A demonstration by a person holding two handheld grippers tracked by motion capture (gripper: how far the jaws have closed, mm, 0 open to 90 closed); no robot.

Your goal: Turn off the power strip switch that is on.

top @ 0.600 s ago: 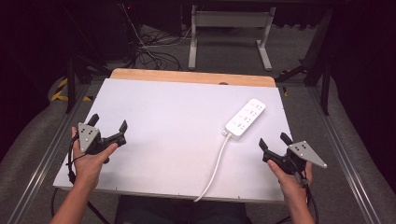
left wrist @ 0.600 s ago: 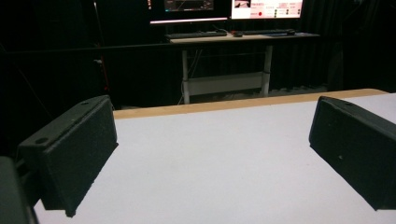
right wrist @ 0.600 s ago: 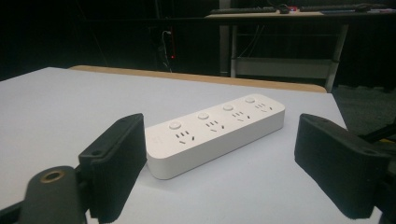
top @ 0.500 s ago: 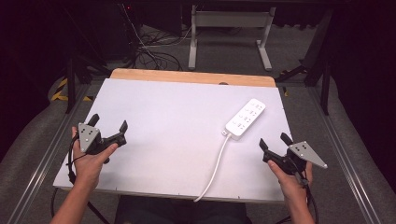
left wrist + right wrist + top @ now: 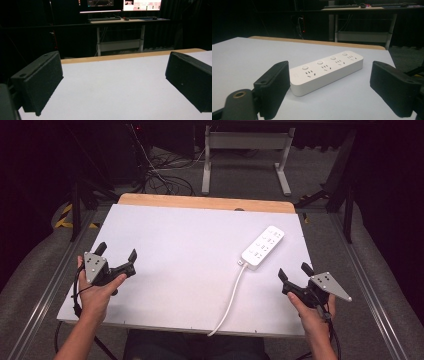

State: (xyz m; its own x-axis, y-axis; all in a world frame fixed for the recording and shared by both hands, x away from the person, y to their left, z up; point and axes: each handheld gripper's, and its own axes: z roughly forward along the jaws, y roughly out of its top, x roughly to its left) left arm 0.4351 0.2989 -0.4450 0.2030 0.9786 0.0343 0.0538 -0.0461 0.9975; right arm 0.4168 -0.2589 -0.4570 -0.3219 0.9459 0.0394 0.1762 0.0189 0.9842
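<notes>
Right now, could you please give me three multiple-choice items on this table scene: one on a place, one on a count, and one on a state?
1. Where does the power strip lie on the white table?
A. toward the right gripper
B. beside the left gripper
C. on the floor

2. How many round buttons does the power strip have in the right gripper view?
A. two
B. four
C. six

3. How do the right gripper's jaws stand?
A. shut on the cable
B. shut on the power strip
C. open, holding nothing

Answers:
1 A: in the high view the strip sits on the table's right half, just ahead of that gripper.
2 B: four buttons run along its top.
3 C: the two jaws stand wide apart, short of the strip.
</notes>
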